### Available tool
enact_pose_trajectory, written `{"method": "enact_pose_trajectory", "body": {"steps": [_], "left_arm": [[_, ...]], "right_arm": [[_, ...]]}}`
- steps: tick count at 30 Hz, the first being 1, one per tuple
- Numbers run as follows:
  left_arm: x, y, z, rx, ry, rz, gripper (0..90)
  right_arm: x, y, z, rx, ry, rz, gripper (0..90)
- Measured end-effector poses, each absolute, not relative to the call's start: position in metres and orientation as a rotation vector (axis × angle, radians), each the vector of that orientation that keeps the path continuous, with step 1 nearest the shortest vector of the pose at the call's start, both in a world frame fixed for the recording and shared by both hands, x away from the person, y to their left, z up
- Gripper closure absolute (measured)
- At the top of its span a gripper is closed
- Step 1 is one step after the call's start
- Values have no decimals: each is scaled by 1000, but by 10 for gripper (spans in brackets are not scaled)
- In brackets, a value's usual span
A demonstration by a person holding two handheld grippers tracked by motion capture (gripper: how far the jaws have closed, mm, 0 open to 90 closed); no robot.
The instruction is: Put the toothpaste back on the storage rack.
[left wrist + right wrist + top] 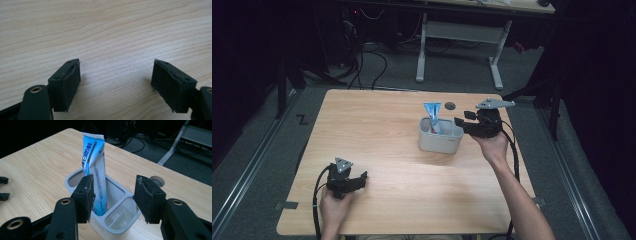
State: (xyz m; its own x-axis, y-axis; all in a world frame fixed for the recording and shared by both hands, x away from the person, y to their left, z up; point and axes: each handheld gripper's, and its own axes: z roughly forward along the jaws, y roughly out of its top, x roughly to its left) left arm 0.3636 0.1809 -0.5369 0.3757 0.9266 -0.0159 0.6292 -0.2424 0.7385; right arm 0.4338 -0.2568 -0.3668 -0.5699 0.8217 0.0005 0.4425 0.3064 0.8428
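A blue and white toothpaste tube (432, 115) (93, 167) stands upright, crimped end up, in a white compartment holder (447, 144) (130, 195) right of the table's middle. My right gripper (458, 121) (115, 181) hovers just right of the holder, pointing at it. Its jaws stand open and the gap between them is empty; the tube rises just beyond the left pad (86, 195), apart from it. At the near left of the table my left gripper (363, 177) (116, 63) rests low with its jaws wide open over bare wood.
A round cable hole (450, 106) (158, 180) sits in the wooden table (377, 125) just behind the holder. Beyond the far edge stand a white desk frame (460, 31) and loose floor cables (362, 60). The holder's front compartment (120, 216) has nothing in it.
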Motion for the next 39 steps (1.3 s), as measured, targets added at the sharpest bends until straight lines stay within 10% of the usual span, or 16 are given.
{"method": "enact_pose_trajectory", "body": {"steps": [39], "left_arm": [[364,181,-537,1970,1339,573,237]], "right_arm": [[399,-294,-354,1139,2075,1252,496]]}}
